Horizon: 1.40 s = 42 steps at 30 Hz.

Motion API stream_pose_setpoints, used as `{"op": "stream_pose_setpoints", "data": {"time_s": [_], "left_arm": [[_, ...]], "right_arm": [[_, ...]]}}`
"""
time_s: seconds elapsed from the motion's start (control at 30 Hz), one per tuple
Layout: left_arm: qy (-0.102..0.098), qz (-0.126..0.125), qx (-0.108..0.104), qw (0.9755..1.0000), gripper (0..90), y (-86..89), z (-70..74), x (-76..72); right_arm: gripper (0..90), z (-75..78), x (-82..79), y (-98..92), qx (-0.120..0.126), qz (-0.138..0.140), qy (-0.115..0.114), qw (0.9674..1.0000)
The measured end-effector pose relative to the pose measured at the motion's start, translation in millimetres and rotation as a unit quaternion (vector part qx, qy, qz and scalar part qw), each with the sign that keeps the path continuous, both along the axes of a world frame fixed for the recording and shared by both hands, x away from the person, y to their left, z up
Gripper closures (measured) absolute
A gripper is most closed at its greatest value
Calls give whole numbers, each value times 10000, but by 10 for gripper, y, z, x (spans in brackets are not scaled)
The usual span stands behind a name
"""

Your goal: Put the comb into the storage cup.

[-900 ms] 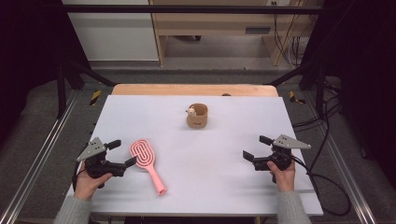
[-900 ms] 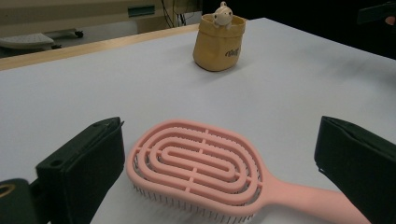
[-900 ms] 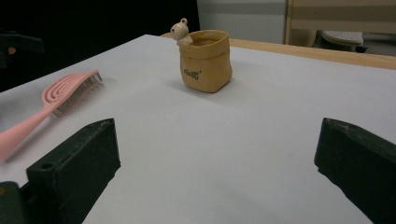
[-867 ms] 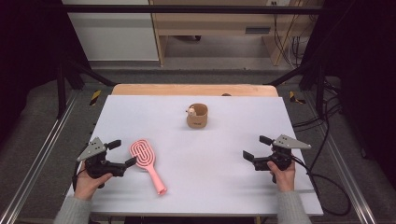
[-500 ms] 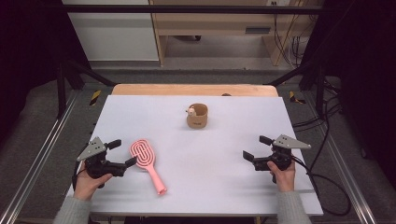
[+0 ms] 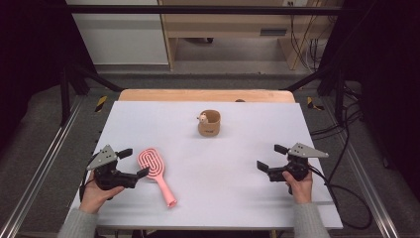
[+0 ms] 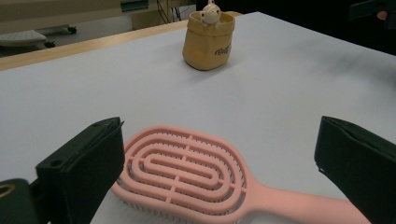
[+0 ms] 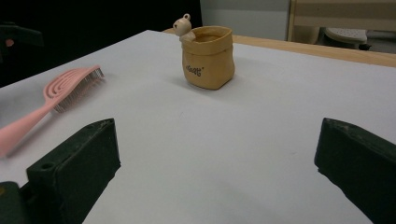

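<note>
- Left gripper [image 6: 132, 163]: jaws released, straddling the pink slotted plastic hairbrush [image 7: 187, 175] head, positioned for pickup.
- Right gripper [image 6: 271, 157]: released, empty, facing the tan fabric pouch [image 8: 208, 57].

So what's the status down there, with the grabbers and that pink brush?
Left gripper open, fingers either side of the pink hairbrush, not gripping. Right gripper open, holds nothing. Brush flat on the table. Tan pouch stands well beyond.
</note>
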<state>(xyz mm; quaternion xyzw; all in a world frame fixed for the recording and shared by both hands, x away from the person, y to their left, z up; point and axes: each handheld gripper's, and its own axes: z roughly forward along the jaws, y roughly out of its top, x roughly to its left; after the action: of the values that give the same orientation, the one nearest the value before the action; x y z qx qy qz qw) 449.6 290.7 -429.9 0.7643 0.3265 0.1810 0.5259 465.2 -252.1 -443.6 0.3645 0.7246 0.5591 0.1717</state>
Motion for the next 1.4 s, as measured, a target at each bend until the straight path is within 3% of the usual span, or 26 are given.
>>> {"op": "stream_pose_setpoints", "data": {"time_s": [0.43, 0.73, 1.1, 1.4], "left_arm": [[119, -27, 145, 9998, 22, -176, 3, -16], [234, -17, 251, 9994, 83, -258, -7, -23], [298, -58, 317, 9990, 214, -396, -5, -59], [509, -111, 399, 9978, 410, -469, 0, -84]], "right_arm": [[4, -1, 2, 1, -3, -6, 1, 10000], [4, -2, 1, 4, 1, -13, 11, 10000], [4, -4, 2, 6, -11, -4, 28, 10000], [4, -3, 1, 5, -7, -2, 31, 10000]]}}
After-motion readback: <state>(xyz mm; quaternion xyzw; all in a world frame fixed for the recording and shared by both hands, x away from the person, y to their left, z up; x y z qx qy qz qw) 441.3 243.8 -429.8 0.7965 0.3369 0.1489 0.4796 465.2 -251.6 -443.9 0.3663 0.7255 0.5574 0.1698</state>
